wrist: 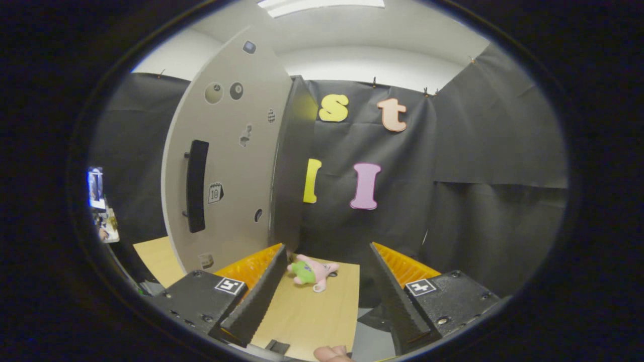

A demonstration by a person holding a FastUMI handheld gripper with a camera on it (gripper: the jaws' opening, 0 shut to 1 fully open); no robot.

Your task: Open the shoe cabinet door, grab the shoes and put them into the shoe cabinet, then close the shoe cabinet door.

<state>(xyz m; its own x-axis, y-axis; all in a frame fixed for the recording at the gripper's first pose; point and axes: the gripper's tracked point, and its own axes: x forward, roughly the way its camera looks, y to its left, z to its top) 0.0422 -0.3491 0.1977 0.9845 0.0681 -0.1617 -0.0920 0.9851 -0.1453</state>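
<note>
The shoe cabinet (231, 166) stands ahead and to the left of my fingers, a tall grey box with stickers on its door. The door looks shut, and its dark vertical handle (196, 186) sits on the left part of the door. My gripper (327, 251) is open, with nothing between the fingers, and hangs above the wooden table (312, 317). A small pink and green plush toy (312, 271) lies on the table just ahead of the fingers, near the cabinet's right corner.
The black cloth wall closes off the space behind and to the right of the cabinet. The table's right edge runs between the fingers, with grey floor (372, 342) beyond it. A fingertip of a person (332, 353) shows below the gripper.
</note>
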